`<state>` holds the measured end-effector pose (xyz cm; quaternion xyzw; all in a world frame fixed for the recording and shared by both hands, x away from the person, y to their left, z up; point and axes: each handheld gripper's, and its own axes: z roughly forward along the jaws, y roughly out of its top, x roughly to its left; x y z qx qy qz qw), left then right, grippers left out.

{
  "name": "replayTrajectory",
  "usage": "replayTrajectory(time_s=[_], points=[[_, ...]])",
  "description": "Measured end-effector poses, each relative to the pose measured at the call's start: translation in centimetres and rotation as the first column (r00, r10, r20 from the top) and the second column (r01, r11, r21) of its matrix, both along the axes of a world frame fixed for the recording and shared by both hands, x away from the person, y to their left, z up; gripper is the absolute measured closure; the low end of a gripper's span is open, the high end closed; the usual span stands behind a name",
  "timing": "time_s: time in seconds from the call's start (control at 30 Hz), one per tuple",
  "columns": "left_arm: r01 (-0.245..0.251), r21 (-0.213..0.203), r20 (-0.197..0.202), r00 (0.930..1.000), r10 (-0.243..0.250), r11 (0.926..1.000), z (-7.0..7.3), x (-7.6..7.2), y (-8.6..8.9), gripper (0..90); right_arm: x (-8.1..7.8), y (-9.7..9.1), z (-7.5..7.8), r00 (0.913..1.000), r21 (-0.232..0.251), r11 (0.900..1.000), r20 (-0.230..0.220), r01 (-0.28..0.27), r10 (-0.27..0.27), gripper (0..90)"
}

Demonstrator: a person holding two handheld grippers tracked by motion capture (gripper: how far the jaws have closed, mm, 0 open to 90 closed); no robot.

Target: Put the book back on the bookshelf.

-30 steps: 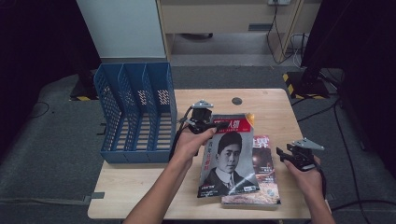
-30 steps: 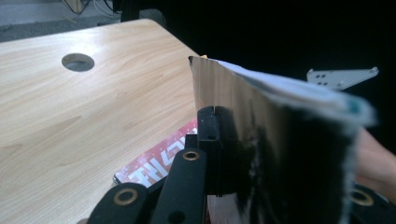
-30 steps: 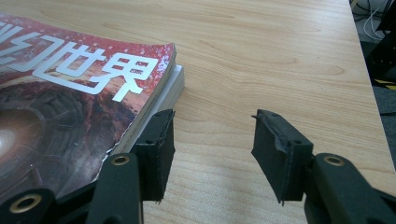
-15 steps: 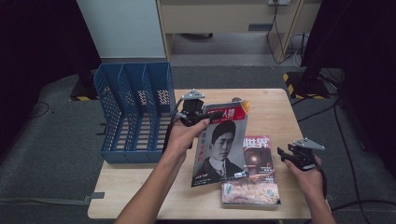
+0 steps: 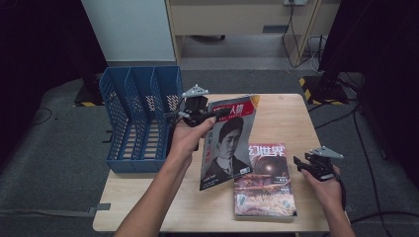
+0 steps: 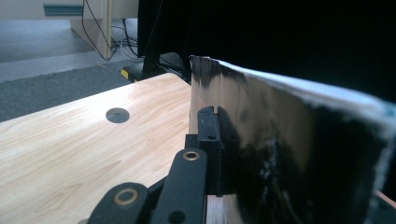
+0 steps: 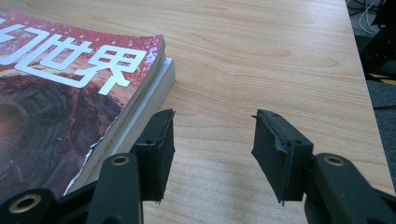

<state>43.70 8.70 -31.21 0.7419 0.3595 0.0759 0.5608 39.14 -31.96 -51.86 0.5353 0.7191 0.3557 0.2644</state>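
Note:
A magazine with a portrait on its cover [image 5: 228, 140] hangs tilted above the table, its top edge pinched by my left gripper [image 5: 213, 114], which is shut on it. In the left gripper view the glossy back of that magazine [image 6: 280, 149] stands against the gripper [image 6: 215, 116]. A red magazine with white characters [image 5: 264, 180] lies flat on a small stack at the table's front right. My right gripper [image 5: 300, 164] hovers just right of that stack, open, with nothing between its jaws. In the right gripper view the gripper [image 7: 212, 123] sits beside the red magazine [image 7: 70, 93] over bare wood.
A blue slotted file rack [image 5: 141, 118] stands at the table's left edge, its compartments open toward me. The wooden table [image 5: 286, 118] has a round cable hole [image 6: 117, 115] near its far edge. Dark floor, cables and a cabinet lie beyond.
My left gripper has lifted the portrait magazine off the stack and carried it up and left, tilting it upright and uncovering the red magazine. The right gripper has stayed put.

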Motion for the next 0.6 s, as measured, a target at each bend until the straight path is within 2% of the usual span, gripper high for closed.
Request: replayTrajectory(time_s=[0.17, 0.2, 0.37, 0.5, 0.53, 0.6], points=[[-0.008, 0.001, 0.009, 0.9999, 0.008, 1.0, 0.4, 0.0, 0.2, 86.1, 0.0, -0.1, -0.3, 0.9999, -0.003, 0.9999, -0.008, 0.011, -0.011, 46.6], [-0.009, 0.002, 0.012, 0.9999, 0.009, 1.0, 0.5, 0.0, 0.3, 86.2, 0.1, -0.1, -0.6, 0.9997, -0.01, 0.9999, -0.022, 0.009, -0.01, 45.0], [-0.02, -0.006, 0.027, 0.9994, 0.02, 0.9998, 0.9, 0.0, 0.7, 86.2, 0.2, 0.0, -0.9, 0.9992, -0.005, 0.9999, -0.038, 0.014, -0.015, 42.6], [-0.028, -0.012, 0.039, 0.9988, 0.029, 0.9995, 1.5, -0.1, 1.1, 86.2, 0.3, 0.1, -1.4, 0.9978, 0.0, 0.9999, -0.065, 0.016, -0.016, 40.7], [-0.031, -0.011, 0.043, 0.9986, 0.031, 0.9995, 1.7, -0.1, 1.3, 86.2, 0.4, 0.0, -1.6, 0.9964, 0.008, 0.9999, -0.084, 0.01, -0.009, 39.9], [-0.036, -0.011, 0.05, 0.9981, 0.036, 0.9993, 2.0, -0.2, 1.5, 86.1, 0.4, 0.0, -1.7, 0.997, 0.017, 0.9997, -0.075, 0.018, -0.017, 39.9]])
